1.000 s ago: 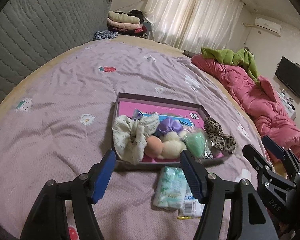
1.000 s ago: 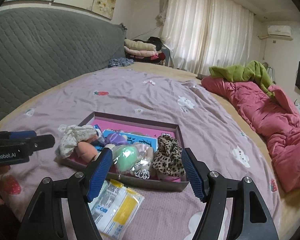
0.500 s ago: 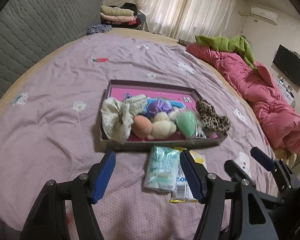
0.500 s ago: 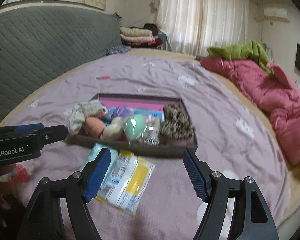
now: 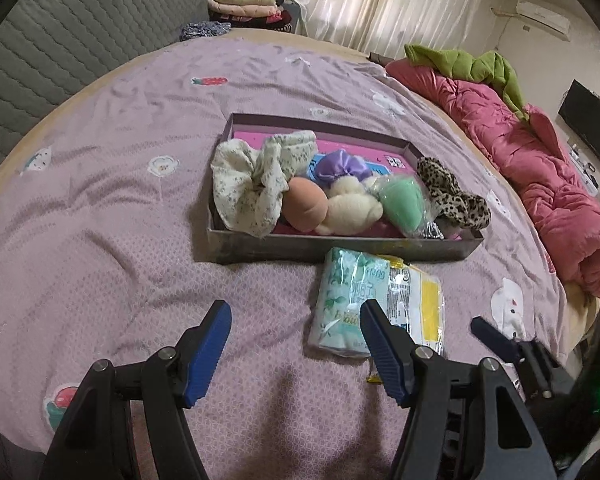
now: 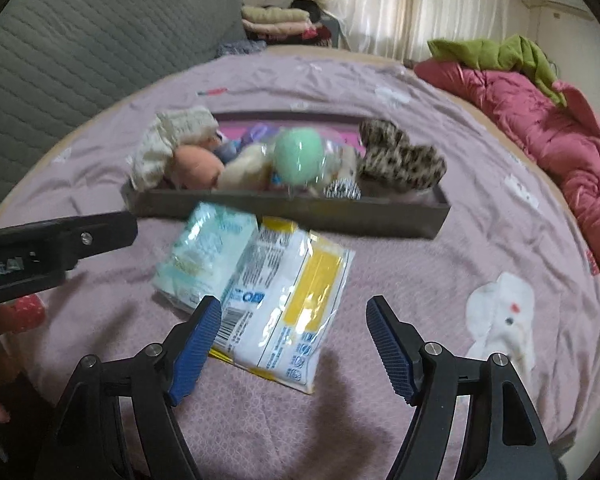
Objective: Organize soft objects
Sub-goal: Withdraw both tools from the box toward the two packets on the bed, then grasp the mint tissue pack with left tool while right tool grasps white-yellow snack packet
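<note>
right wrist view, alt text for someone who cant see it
The open right claw hovers over a yellow-and-white plastic packet lying beside a pale green tissue pack on a lilac bedspread, before a shallow grey tray of soft items.

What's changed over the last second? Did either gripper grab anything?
No grab. Both grippers pulled back from the tray; the right gripper now hangs open over the yellow-and-white packet, the left gripper open beside the mint tissue pack. Tray contents and both packs stayed put.
</note>
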